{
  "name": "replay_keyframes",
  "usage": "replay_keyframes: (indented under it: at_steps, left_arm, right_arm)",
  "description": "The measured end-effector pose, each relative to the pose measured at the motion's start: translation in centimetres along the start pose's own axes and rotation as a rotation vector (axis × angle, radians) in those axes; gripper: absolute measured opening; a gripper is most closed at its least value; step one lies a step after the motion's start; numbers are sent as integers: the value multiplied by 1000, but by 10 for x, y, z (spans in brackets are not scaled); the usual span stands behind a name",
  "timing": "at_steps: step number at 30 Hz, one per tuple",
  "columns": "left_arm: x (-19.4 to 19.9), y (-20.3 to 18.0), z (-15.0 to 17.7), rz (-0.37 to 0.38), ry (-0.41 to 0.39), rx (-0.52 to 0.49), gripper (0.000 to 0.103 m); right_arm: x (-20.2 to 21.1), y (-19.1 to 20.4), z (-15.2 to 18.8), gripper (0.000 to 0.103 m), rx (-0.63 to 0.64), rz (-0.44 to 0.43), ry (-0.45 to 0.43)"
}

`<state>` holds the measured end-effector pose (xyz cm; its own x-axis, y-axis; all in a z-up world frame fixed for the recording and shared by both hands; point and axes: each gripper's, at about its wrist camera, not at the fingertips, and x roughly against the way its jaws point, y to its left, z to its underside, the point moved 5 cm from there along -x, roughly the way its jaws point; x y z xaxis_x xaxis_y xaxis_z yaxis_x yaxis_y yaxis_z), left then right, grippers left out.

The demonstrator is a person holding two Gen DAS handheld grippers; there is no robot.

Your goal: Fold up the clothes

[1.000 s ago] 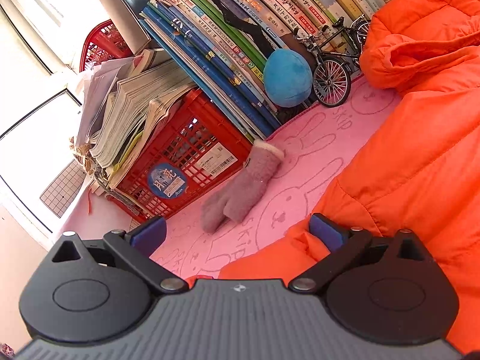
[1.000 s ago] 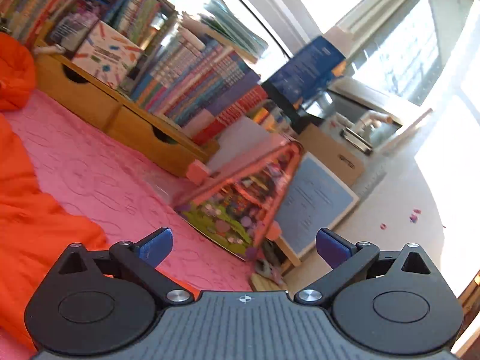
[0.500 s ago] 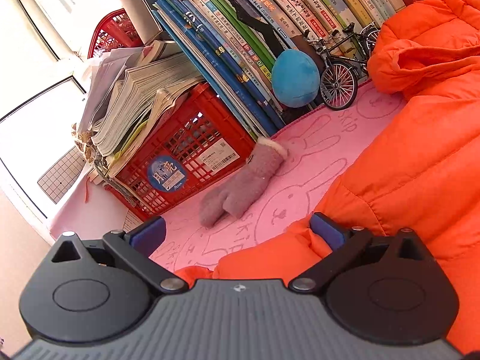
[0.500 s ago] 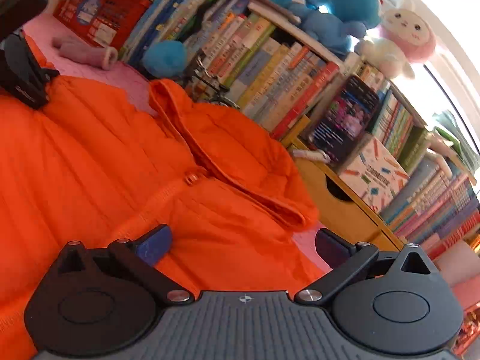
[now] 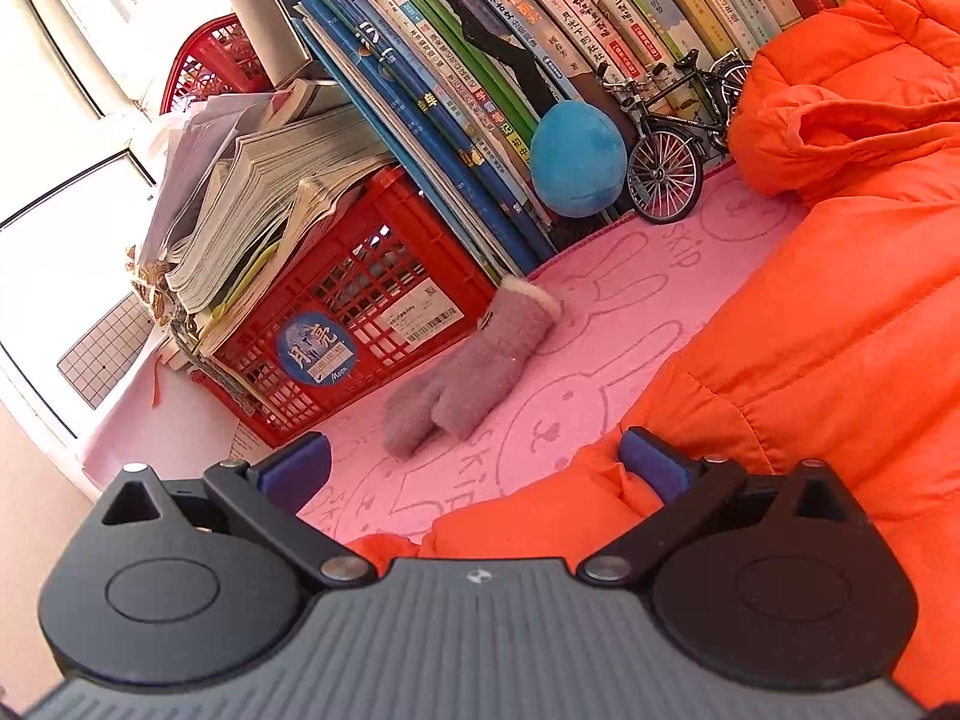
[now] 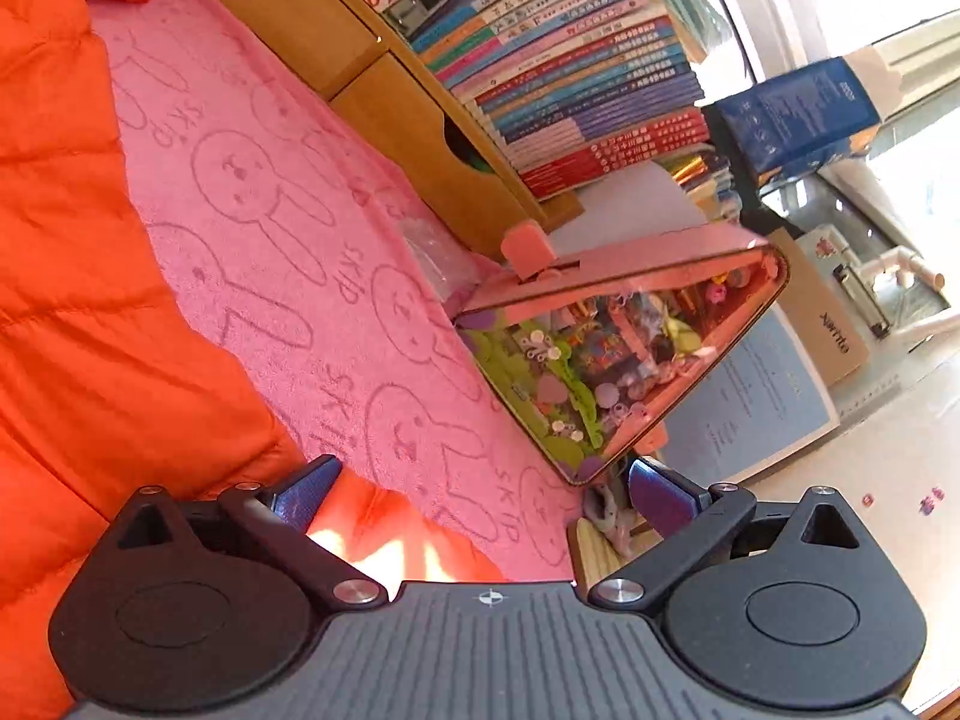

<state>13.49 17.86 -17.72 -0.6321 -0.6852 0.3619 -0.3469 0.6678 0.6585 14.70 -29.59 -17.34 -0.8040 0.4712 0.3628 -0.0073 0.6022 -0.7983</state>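
An orange puffer jacket [image 5: 840,312] lies spread on a pink rabbit-print towel [image 5: 600,324], filling the right of the left wrist view, its hood [image 5: 840,90] bunched at the far end. My left gripper [image 5: 474,468] is open over the jacket's near left corner, whose edge lies between the fingers, the right pad [image 5: 651,468] touching the fabric. In the right wrist view the jacket [image 6: 78,300] covers the left side. My right gripper [image 6: 480,489] is open above the jacket's near right corner, where orange fabric lies under the left fingertip [image 6: 309,489].
A mauve mitten [image 5: 474,366] lies on the towel beside a red crate [image 5: 360,312] stacked with books. A blue plush ball [image 5: 576,159] and model bicycle [image 5: 678,138] stand against leaning books. Right side: wooden drawers [image 6: 384,102], a triangular pink toy house [image 6: 612,354], the towel's [image 6: 300,240] edge.
The right gripper swung from facing across the jacket and hood back to the towel's right side at the jacket's corner. The left gripper shifted slightly, staying at the left corner.
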Motion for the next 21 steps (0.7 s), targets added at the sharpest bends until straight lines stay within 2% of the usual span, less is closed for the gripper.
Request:
replay_keyframes:
  at_steps: [3, 5, 7, 8, 11, 13, 16, 18, 19, 21]
  left_arm:
    - [21, 16, -3, -25, -57, -30, 103]
    - [38, 41, 2, -55, -99, 8, 103]
    - [45, 72, 15, -90, -79, 58, 103]
    - [44, 88, 24, -111, -44, 83, 103]
    - [18, 136, 63, -169, 148, 175, 103]
    - [-8, 170, 95, -189, 314, 287, 103]
    - [-38, 211, 132, -164, 471, 510, 103]
    - [-56, 229, 148, -138, 529, 644, 103]
    - [-64, 234, 152, -123, 544, 693, 103]
    - [-81, 240, 159, -75, 568, 786, 103]
  right_arm:
    - [43, 18, -42, 103, 23, -10, -186]
    - [72, 39, -79, 103, -31, -75, -253]
    - [99, 69, -114, 103, -78, -165, -313]
    - [110, 86, -130, 103, -90, -200, -346]
    - [155, 144, -177, 103, -81, -323, -439]
    - [186, 180, -208, 103, -74, -411, -498]
    - [227, 213, -238, 103, -84, -553, -545]
    - [252, 235, -255, 103, -80, -656, -555]
    - [259, 245, -259, 102, -61, -679, -557]
    - [265, 258, -258, 102, -30, -670, -555]
